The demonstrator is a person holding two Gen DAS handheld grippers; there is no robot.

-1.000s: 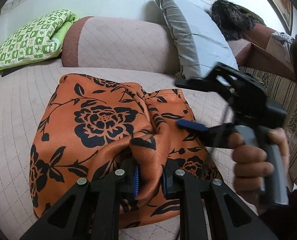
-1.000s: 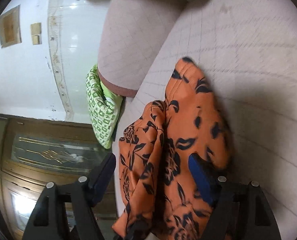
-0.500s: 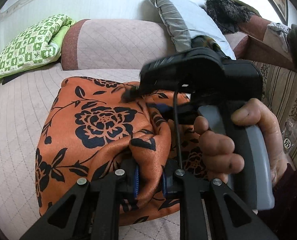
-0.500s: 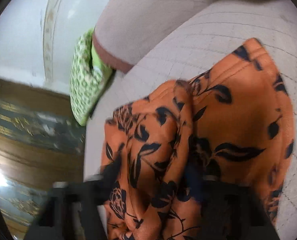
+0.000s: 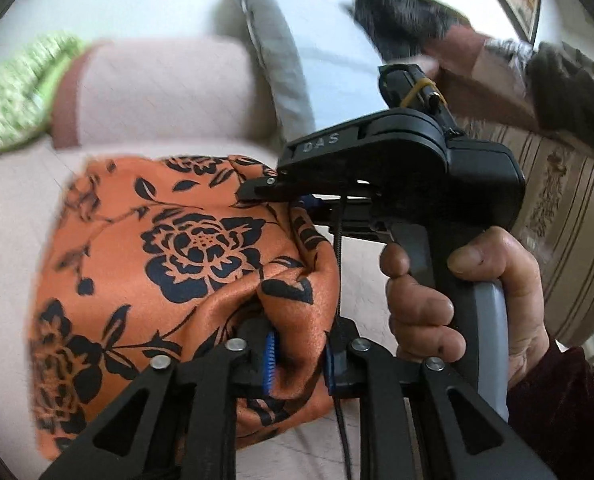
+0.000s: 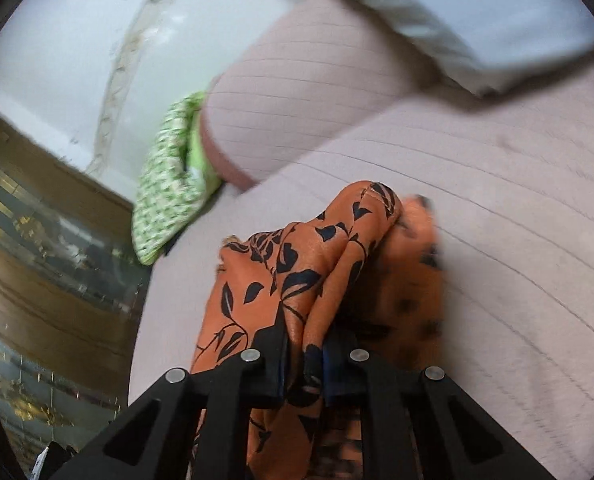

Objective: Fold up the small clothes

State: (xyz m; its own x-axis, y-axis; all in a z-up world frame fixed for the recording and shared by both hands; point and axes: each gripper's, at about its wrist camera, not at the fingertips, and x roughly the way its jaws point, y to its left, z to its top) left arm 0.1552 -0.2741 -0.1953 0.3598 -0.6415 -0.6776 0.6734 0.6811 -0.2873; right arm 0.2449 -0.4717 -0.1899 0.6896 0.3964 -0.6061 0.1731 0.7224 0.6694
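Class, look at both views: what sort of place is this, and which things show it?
Probably a home living room: a quilted pink sofa, a green patterned cushion, a grey pillow against the wall.

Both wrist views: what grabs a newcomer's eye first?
The orange black-flowered garment, bunched on the pink quilted sofa seat, fills both views. The left gripper pinches a fold at its near edge; the right gripper, jaws closing, has a fold between them. A green checked cushion lies left.
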